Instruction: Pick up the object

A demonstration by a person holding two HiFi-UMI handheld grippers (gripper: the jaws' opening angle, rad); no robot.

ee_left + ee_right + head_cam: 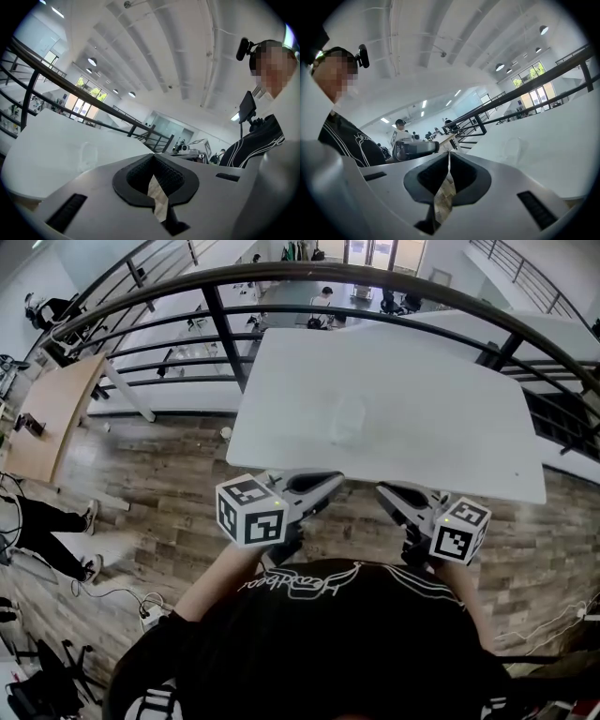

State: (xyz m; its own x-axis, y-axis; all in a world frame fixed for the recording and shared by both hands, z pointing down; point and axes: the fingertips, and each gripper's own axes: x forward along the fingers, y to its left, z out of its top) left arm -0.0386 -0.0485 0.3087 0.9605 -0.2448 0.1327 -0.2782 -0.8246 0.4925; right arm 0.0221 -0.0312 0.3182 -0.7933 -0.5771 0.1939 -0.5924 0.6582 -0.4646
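Note:
A clear, see-through object [349,420] stands near the middle of the white table [281,409]; it looks like a glass or cup. It shows faintly in the left gripper view [88,157] and in the right gripper view [513,146]. Both grippers hover side by side at the table's near edge, short of the object. My left gripper [336,484] is shut, its tips meeting [152,156] with nothing between them. My right gripper [382,491] is shut and empty too [449,153]. The left gripper's body [415,149] appears in the right gripper view.
A dark metal railing [216,310] curves behind the table, with a lower floor beyond it. A wooden table [52,409] stands at the far left. A person's legs [47,521] are on the plank floor at the left, and cables [141,606] lie nearby.

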